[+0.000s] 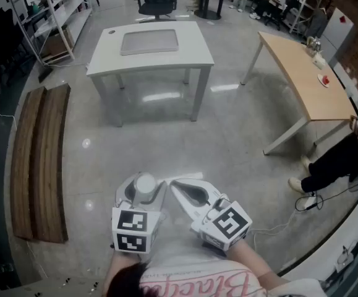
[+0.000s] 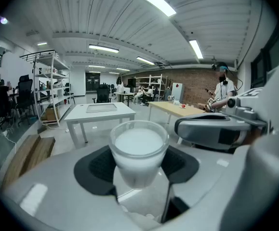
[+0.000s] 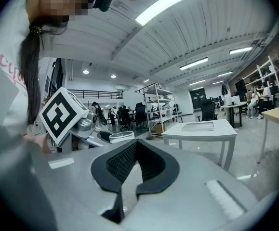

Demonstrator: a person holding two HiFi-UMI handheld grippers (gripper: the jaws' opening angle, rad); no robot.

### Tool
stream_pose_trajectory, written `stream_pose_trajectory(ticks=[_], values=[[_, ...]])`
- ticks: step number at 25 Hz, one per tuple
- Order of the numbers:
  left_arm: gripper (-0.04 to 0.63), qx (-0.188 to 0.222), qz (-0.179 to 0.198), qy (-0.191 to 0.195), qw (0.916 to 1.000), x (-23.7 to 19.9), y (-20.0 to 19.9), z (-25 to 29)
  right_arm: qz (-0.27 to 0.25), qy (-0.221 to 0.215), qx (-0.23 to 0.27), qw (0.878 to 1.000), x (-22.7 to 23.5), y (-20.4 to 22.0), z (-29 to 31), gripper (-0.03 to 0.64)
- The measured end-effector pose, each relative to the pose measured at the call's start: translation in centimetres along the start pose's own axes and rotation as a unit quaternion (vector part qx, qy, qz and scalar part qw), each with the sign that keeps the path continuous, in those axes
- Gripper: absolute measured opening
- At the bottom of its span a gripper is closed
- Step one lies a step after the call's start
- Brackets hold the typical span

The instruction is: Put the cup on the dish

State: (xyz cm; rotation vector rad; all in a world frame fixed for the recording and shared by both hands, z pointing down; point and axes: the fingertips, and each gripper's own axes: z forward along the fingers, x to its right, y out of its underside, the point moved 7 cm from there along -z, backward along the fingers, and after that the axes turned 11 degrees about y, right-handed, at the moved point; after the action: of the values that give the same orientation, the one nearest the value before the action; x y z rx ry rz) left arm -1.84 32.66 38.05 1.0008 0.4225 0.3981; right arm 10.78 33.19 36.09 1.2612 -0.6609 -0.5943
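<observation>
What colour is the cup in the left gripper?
The cup is translucent white, clearest in the left gripper view.

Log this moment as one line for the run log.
left hand-held gripper: shut on cup | right hand-held gripper: shut, empty | cup: in air over floor
</observation>
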Motion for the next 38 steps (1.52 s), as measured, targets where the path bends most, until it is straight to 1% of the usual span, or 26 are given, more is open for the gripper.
stream_pose_trajectory(ticks=[7,15,22,26,30,35,38], values=[[0.258,0.011,0.003,-0.001,0.9999,0.4,-0.4,-0.1,-0.008,-0.003,0.004,1.000,0.0,-0.3,0.1,0.000],[0.258,0.014,0.005,-0.006,0.9999,-1.6,-1.2,1.1,-0.008,-0.009,0.001,1.000,1.0,-0.5,2.6,0.000],[0.258,0.016,0.004,-0.003,0.9999,-5.1,-3.4,3.3,-0.013,-0.010,-0.001,1.000,2.8,-1.7,6.5,0.002],[0.258,0.025,0.003,-0.002,0.9997,-7.3,-5.0,5.4,-0.015,-0.004,-0.004,1.000,4.7,-2.2,8.9,0.002],[0.258,0.025,0.001,0.006,0.9997,-9.7,-6.6,7.3,-0.017,0.002,-0.012,1.000,6.5,-2.9,11.5,0.002],[0.258,0.023,0.006,0.016,0.9996,-12.5,-8.1,9.3,-0.025,0.018,-0.002,1.000,8.1,-4.3,14.6,0.002],[0.258,0.017,0.007,0.024,0.9996,-14.2,-8.7,10.2,-0.023,0.027,-0.008,0.999,8.8,-4.3,16.3,0.002]])
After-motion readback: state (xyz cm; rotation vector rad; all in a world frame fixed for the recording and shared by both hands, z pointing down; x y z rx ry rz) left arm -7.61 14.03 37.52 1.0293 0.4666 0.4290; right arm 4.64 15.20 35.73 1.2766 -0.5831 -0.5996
